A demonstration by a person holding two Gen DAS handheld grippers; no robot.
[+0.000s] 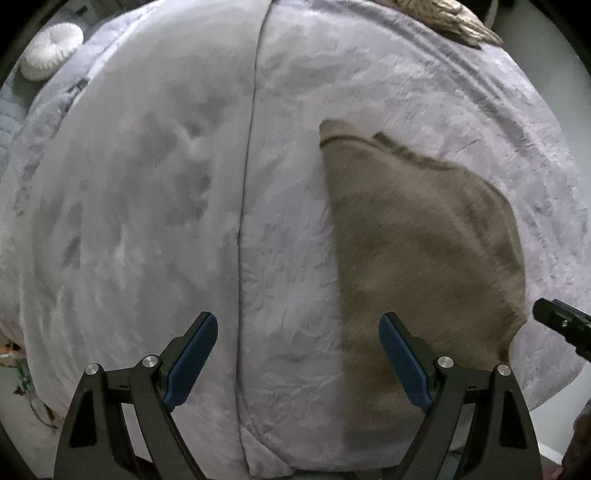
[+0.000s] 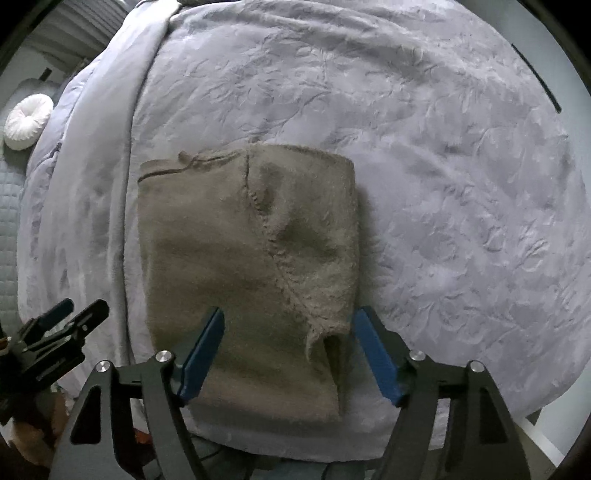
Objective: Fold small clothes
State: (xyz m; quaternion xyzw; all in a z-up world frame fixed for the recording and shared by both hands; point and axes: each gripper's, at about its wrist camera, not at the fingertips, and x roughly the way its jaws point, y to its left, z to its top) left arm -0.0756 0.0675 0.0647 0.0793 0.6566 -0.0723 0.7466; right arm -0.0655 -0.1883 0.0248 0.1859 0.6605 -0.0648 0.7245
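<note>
A small tan-grey fuzzy knit garment [image 2: 243, 266] lies folded flat on the pale lavender bedspread [image 2: 443, 184]; the left wrist view shows the garment [image 1: 417, 240] at centre right. My right gripper [image 2: 288, 332] hovers above its near edge, blue pads wide apart, nothing between them. My left gripper [image 1: 297, 339] hangs open over the bedspread [image 1: 147, 221] at the garment's left edge, its right finger [image 1: 402, 362] above the cloth, empty. The right gripper's tip [image 1: 561, 325] shows at that view's right edge. The left gripper [image 2: 70, 321] shows at the right wrist view's lower left.
A round white cushion [image 1: 50, 50] lies at the far left of the bed, seen again as the cushion [image 2: 27, 120] in the right wrist view. A gold-brown object [image 1: 454, 18] sits at the bed's top edge. A seam [image 1: 247, 184] runs down the bedspread. The bed's near edge is just below both grippers.
</note>
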